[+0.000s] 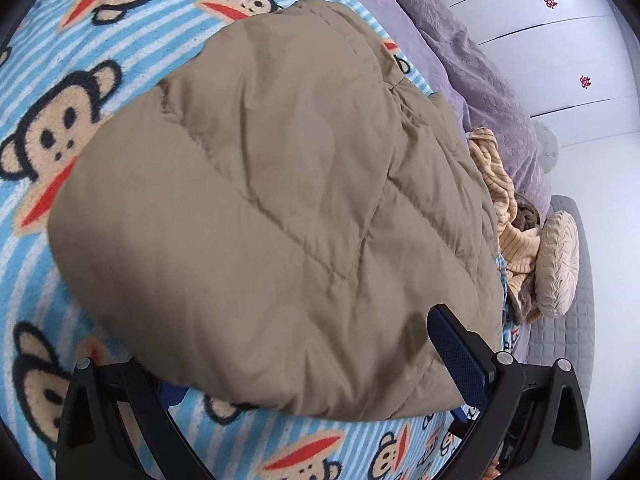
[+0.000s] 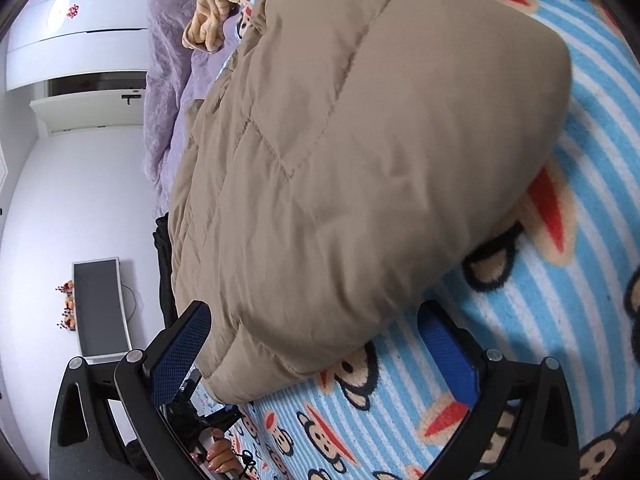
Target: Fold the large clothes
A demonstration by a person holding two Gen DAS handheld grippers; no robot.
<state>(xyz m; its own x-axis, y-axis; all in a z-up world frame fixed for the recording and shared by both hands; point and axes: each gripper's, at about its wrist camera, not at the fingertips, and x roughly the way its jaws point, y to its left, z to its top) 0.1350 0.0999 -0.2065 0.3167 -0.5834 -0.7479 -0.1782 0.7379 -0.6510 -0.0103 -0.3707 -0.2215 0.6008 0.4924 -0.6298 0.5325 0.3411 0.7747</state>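
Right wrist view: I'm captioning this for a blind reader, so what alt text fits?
A puffy tan jacket, folded into a bundle, lies on a blue striped monkey blanket. The open right gripper straddles its near edge, one finger on either side. A purple cover and white cupboards lie beyond.

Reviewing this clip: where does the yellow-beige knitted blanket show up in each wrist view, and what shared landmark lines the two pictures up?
Left wrist: knitted blanket at the right edge, between the tan quilted jacket and the purple bedding.
Right wrist: knitted blanket at the top left, beside the jacket's upper edge.
Shared landmark: the monkey-print blue striped blanket under the jacket.
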